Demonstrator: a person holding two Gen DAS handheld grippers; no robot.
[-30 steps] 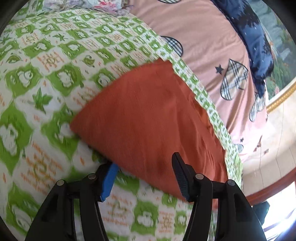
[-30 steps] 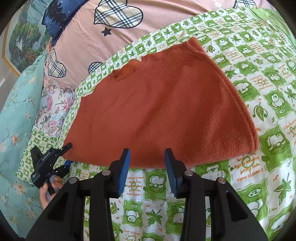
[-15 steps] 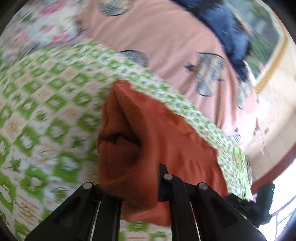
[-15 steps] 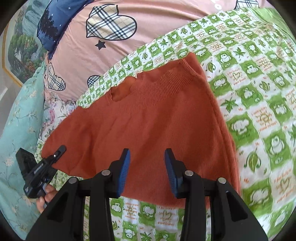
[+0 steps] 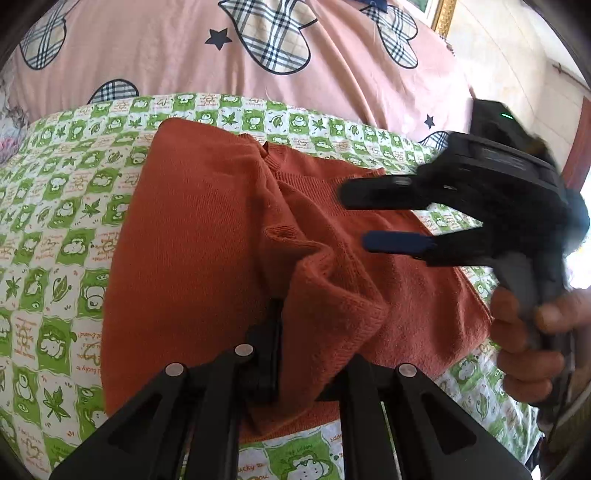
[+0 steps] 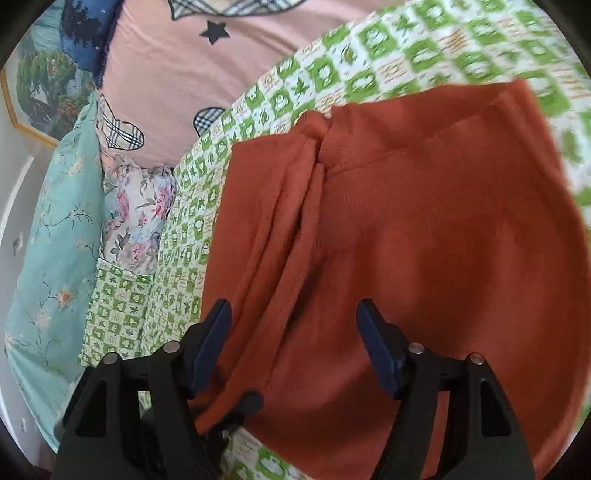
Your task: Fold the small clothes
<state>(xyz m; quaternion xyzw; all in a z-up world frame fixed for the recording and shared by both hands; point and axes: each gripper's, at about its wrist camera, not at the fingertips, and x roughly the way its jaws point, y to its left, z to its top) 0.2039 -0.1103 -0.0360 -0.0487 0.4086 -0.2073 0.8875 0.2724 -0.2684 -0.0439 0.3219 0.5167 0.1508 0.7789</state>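
A rust-orange knit sweater (image 5: pixel 192 236) lies on a green-and-white checked sheet (image 5: pixel 55 236). My left gripper (image 5: pixel 306 347) is shut on a bunched edge of the sweater, lifted and folded over the rest. My right gripper (image 5: pixel 354 218) shows in the left wrist view, open, hovering above the sweater's right part, held by a hand (image 5: pixel 524 339). In the right wrist view the right gripper (image 6: pixel 295 343) is open just above the sweater (image 6: pixel 424 240), which has a lengthwise fold on its left side. The left gripper's fingers (image 6: pixel 236 410) show at the sweater's lower left edge.
A pink quilt with plaid hearts (image 5: pixel 295 48) lies behind the sheet. A teal floral cloth (image 6: pixel 55 240) and a flowered cloth (image 6: pixel 136 210) lie to the left. A dark blue cloth (image 6: pixel 85 33) and a framed picture (image 6: pixel 33 85) are at the back.
My left gripper closed on the sweater's edge and carried it up and over toward the right. My right gripper moved closer over the sweater and opened wider.
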